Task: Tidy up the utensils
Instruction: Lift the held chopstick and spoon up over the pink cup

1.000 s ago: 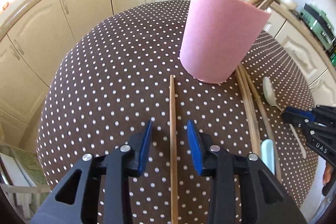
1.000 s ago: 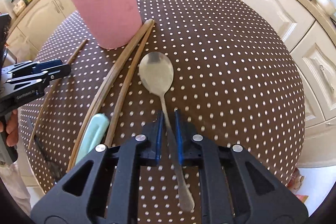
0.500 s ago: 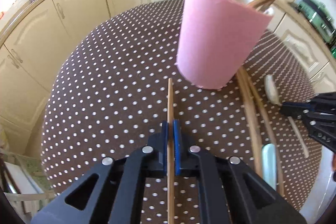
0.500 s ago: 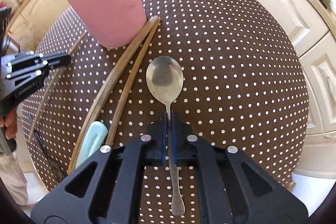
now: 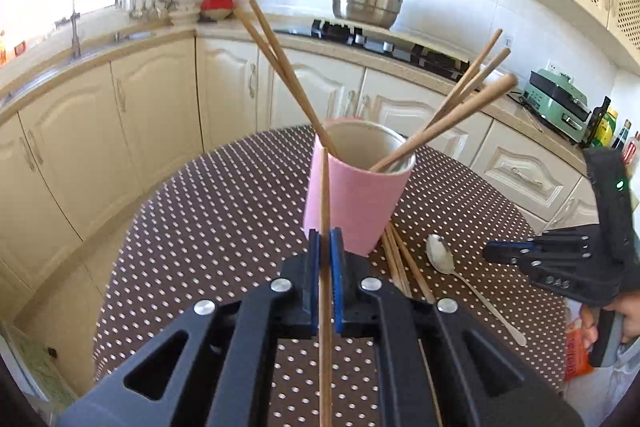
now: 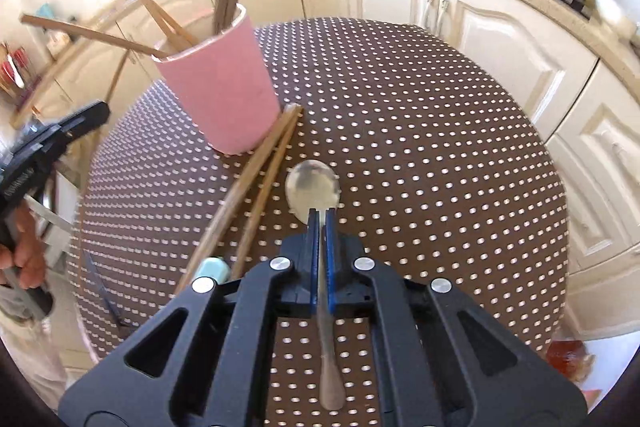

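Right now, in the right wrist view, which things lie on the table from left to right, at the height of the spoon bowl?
left gripper → pink cup → wooden chopsticks lying on the cloth → spoon, its handle clamped in the right gripper → bare dotted tablecloth.

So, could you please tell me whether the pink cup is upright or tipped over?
Upright: the pink cup stands on its base on the table, open mouth up, chopsticks leaning inside.

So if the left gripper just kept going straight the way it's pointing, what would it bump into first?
Most likely the pink cup. The left gripper, shut on a wooden chopstick, points at the cup's near wall, so the chopstick's tip would probably touch first, though depth is hard to judge.
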